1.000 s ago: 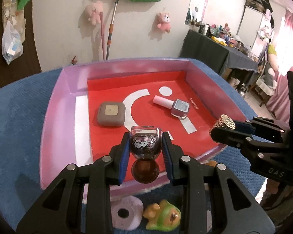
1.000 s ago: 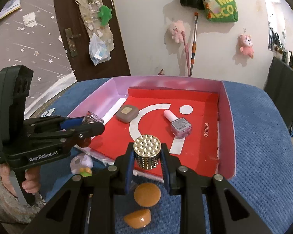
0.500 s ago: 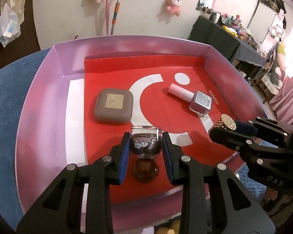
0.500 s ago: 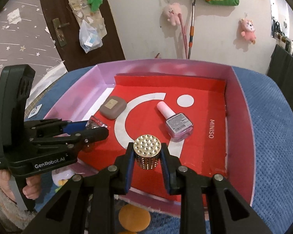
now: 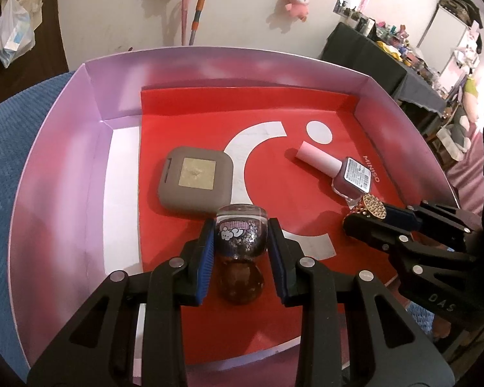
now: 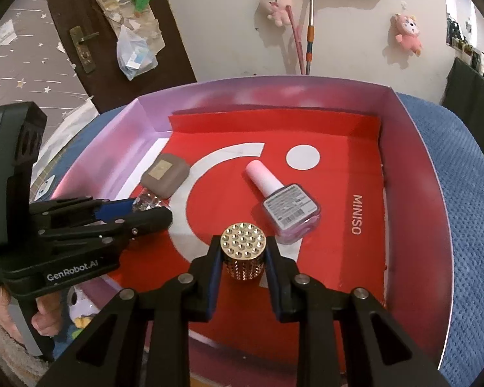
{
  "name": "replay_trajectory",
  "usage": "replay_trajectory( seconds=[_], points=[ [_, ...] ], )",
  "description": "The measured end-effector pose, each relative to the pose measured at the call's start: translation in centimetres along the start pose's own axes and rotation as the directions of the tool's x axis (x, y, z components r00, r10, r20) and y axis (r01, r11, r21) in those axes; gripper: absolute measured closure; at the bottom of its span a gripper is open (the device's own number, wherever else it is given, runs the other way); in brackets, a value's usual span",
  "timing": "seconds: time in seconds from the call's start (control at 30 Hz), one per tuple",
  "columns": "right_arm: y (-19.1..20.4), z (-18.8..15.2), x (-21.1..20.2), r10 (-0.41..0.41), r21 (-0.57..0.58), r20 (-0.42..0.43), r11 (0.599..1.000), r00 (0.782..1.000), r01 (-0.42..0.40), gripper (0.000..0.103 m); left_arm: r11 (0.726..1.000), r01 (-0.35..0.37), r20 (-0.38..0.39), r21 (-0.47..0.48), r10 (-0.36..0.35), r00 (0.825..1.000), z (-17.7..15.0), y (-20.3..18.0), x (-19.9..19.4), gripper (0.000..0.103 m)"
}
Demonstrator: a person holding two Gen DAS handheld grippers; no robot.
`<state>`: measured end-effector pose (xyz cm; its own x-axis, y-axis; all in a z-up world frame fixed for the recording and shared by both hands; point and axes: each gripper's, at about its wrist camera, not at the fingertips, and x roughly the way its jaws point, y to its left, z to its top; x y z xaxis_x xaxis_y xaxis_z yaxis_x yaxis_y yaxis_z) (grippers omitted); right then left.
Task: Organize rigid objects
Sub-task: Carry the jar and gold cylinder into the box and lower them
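Both over the red tray floor (image 5: pixel 184 322) for drop-off: left tongs (image 5: pixel 242 242) clamped on glitter bottle (image 5: pixel 242 235) near brown compact (image 5: pixel 195 182), right tongs (image 6: pixel 243 258) clamped on studded gold cap (image 6: pixel 243 248) beside pink polish bottle (image 6: pixel 288 208).

White wall (image 6: pixel 229 16), dark wooden door (image 6: pixel 80 6), cluttered dark table (image 5: pixel 371 54)

Both grippers have moved forward over the tray's (image 5: pixel 58 161) near edge — the glitter bottle (image 5: pixel 242 235) and studded gold cap (image 6: pixel 243 251) now hang above its red floor.
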<state>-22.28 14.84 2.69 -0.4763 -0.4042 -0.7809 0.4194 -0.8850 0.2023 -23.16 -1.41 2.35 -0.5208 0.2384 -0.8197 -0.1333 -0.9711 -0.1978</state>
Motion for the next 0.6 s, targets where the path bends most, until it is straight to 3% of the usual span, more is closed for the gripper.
replay_trajectory(
  seconds=[0.33, 0.6],
  points=[
    [-0.28, 0.54, 0.58, -0.068, 0.005, 0.029, 0.998, 0.997, 0.068, 0.076, 1.000, -0.010, 0.021, -0.022, 0.010, 1.000, 0.22, 0.32, 0.32, 0.074],
    [-0.47, 0.66, 0.80, -0.076, 0.008, 0.023, 0.997, 0.997, 0.075, 0.076, 1.000, -0.011, 0.018, -0.020, 0.012, 1.000, 0.29, 0.25, 0.48, 0.074]
  ],
)
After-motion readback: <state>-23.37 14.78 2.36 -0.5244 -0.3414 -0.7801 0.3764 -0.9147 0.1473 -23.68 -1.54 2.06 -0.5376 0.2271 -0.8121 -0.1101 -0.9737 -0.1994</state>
